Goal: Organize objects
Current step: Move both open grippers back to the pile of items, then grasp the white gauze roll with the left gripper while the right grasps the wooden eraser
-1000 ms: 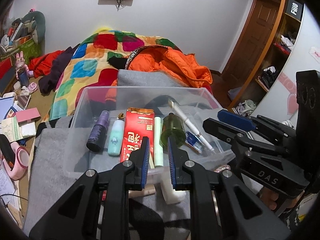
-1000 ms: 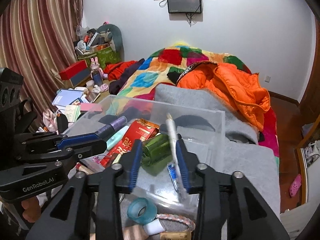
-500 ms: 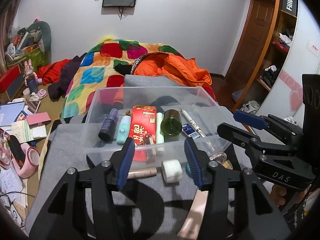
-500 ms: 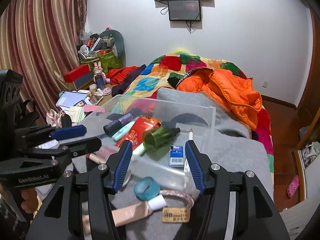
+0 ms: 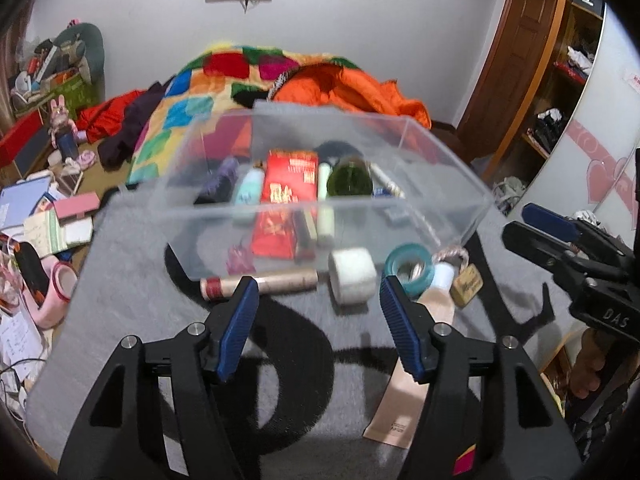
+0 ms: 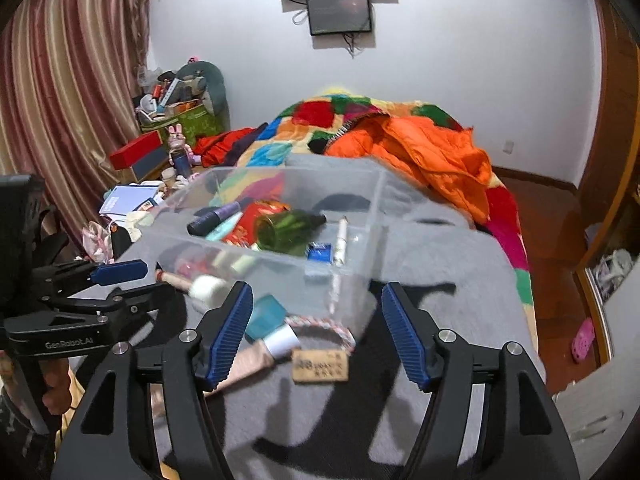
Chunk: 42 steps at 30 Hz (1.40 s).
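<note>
Both claws pulled back from clear bin; left claw, right claw gaping, empty, short of it

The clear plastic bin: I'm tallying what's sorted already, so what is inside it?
Inside the clear plastic bin lie a purple bottle, pale teal tube, red box, green glass bottle and white pen. Anything beneath them is hidden.

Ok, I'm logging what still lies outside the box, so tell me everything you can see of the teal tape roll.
The teal tape roll is a small ring with a hollow core, apparently plastic tape. It lies on the grey blanket just outside the clear box, near its front wall, between the white roll and a white-capped tube. Nothing grips it.
</note>
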Tool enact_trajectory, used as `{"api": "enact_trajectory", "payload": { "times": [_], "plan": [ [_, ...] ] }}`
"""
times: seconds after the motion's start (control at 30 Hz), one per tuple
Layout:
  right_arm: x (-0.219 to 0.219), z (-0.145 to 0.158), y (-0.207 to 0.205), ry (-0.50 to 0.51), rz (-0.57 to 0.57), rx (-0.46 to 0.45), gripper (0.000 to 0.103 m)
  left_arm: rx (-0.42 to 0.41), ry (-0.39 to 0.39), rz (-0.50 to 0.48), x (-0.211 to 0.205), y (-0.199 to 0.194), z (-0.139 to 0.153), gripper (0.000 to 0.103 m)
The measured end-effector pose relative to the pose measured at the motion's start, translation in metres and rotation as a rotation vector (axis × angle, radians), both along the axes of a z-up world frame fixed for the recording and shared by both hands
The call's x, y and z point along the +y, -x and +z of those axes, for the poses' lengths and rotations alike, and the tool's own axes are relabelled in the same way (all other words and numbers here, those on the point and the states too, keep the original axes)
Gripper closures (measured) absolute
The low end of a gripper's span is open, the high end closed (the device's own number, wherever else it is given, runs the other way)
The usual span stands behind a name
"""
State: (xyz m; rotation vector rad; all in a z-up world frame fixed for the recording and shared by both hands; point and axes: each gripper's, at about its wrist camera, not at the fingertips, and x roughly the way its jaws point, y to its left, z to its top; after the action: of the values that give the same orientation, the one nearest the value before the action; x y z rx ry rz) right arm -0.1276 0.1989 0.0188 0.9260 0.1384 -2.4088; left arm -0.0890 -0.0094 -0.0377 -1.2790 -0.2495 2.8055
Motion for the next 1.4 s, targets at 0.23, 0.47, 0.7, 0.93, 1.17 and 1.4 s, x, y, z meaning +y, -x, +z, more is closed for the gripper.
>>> {"api": "enact_trajectory", "payload": {
  "times": [0.23,0.47,0.7,0.93,1.17,1.4],
  "plan": [
    [0.012,-0.029,-0.004,-0.017,-0.021,-0.078,0.039,-0.042,0.038,-0.006,0.015,0.016,-0.018,0.04],
    [0.014,-0.058,0.0,-0.003,-0.013,-0.17,0.039,-0.04,0.056,-0.014,0.024,0.026,-0.022,0.055],
    [0.002,-0.068,0.003,-0.035,-0.016,-0.17,0.043,-0.055,0.021,-0.022,0.027,0.035,-0.029,0.066],
    [-0.003,-0.068,-0.001,-0.072,-0.02,-0.128,0.066,-0.044,0.006,-0.018,0.028,0.031,-0.035,0.078],
    [0.005,-0.063,-0.002,-0.036,-0.03,-0.137,0.066,-0.032,-0.017,-0.004,0.022,0.018,-0.032,0.078],
    [0.006,-0.05,-0.006,-0.004,-0.016,-0.122,0.066,-0.004,-0.032,-0.004,0.022,0.008,-0.02,0.078]
  ]
}}
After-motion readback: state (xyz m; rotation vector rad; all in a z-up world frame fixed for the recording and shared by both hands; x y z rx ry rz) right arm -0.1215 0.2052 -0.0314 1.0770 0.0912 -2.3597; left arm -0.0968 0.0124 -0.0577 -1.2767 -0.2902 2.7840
